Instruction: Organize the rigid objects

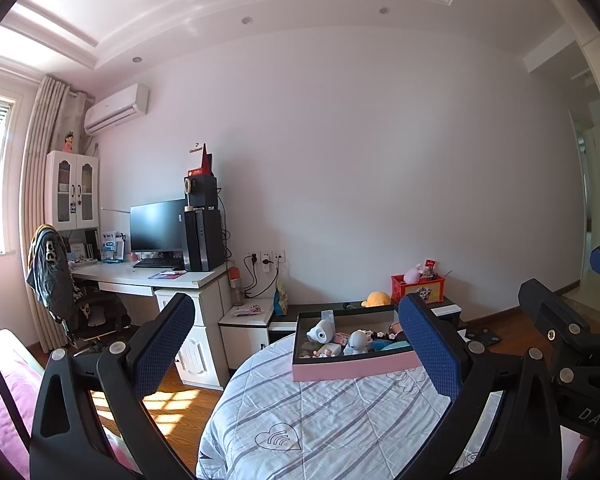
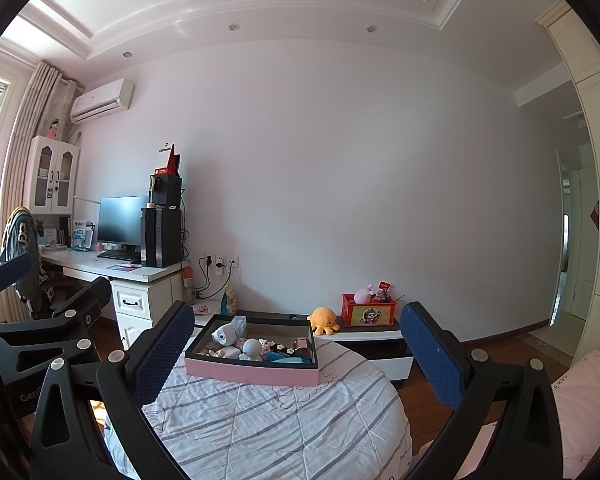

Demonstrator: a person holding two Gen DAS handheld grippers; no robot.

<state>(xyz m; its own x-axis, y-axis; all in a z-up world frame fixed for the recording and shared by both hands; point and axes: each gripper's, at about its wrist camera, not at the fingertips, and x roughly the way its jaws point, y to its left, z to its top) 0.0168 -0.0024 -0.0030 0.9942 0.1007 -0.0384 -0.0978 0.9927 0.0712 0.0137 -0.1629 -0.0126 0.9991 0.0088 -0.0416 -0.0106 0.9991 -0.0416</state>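
Two grippers are in our hands, and both stand with their blue-padded jaws spread wide and nothing between them: the left gripper (image 1: 296,344) and the right gripper (image 2: 298,352) hover above the round bed (image 2: 284,420) with its grey-striped quilt.

Ahead of us on the far part of that bed sits the pink box (image 2: 252,374), a shallow rectangular tray with pink outer walls and a dark inner lining, lying flat with its open side up. Its long axis runs left to right across our view, one long pink wall facing us; from the left wrist it appears a little skewed, the right end partly hidden behind the left gripper's right finger.

Inside we see a jumble of small rigid things: a white camera-like toy (image 2: 224,335) at the left rear with its round lens turned toward us and to the left, a grey round-headed figure (image 2: 252,349) upright near the middle, a dark cylindrical jar (image 2: 302,346) at the right, and a teal piece (image 2: 282,357) lying low along the front wall. Smaller bits among them are too small to tell.

Beyond the bed a low cabinet (image 2: 364,336) carries an orange plush octopus (image 2: 323,319) and a red box (image 2: 367,312). Far left stands the desk (image 2: 100,266) with a monitor (image 2: 122,220).
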